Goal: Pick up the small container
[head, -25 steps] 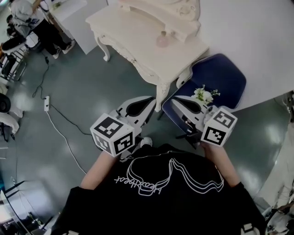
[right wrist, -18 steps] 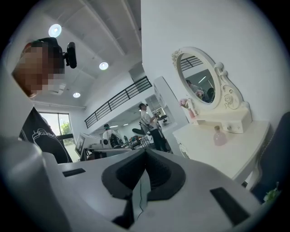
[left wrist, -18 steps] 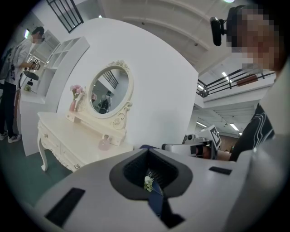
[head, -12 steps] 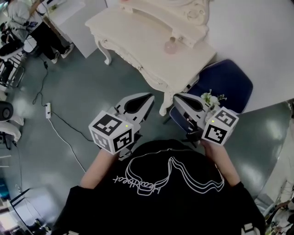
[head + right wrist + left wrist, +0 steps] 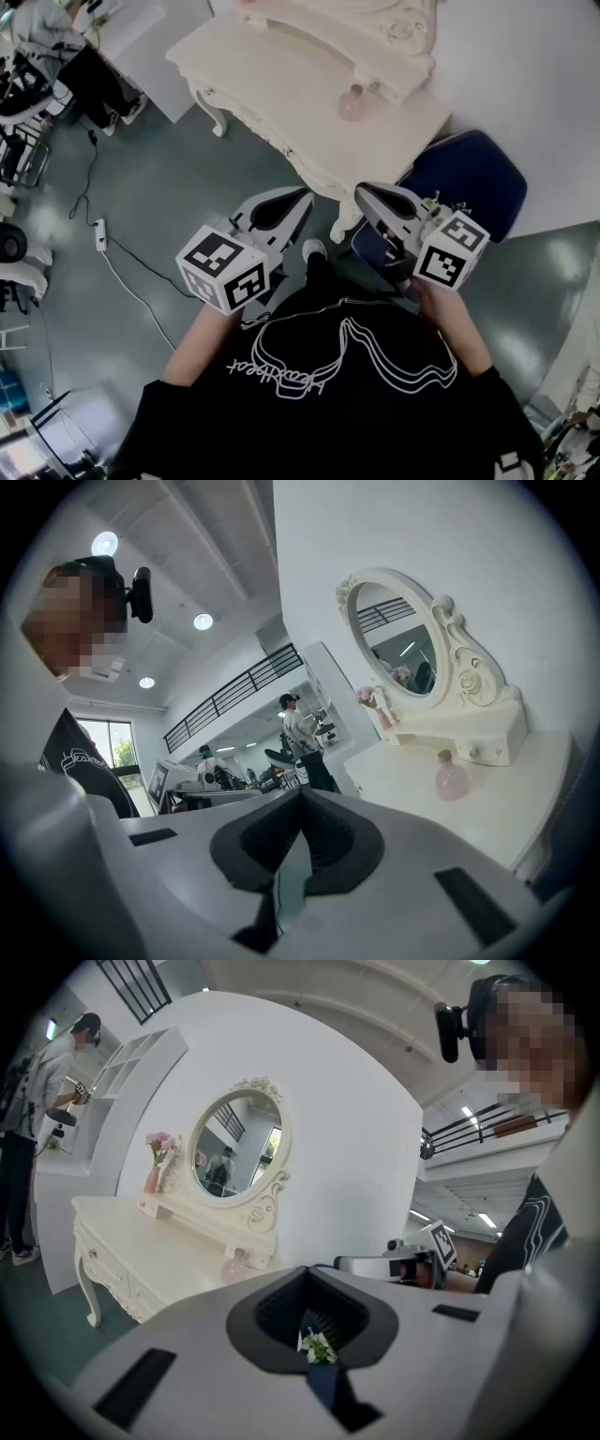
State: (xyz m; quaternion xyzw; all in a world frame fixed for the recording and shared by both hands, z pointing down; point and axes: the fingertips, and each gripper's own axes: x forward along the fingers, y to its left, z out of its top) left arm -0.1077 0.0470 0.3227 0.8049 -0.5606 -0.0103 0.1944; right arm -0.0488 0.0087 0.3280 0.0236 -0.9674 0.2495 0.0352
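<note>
The person is holding both tools low, in front of a black shirt [image 5: 328, 394] in the lower half of the head view. The left tool [image 5: 298, 202] is pointing toward the upper right of the frame. In the left gripper view its jaws are pressing together at the tips, with nothing pinched between them. The right tool [image 5: 367, 195] is pointing toward the upper left, and in the right gripper view its jaws are likewise meeting at the tips and gripping nothing.

The small container [image 5: 352, 103], a pale pink bottle, is standing upright on the cream surface [image 5: 281, 84] in the upper middle of the head view. It is sitting just in front of the base of the oval mirror [image 5: 234, 1147] and well apart from both tools.

A blue chair [image 5: 473, 173] is standing at the right of the frame beside the surface. A sprig of white flowers [image 5: 433, 202] is showing next to the right tool's marker cube [image 5: 448, 251].
</note>
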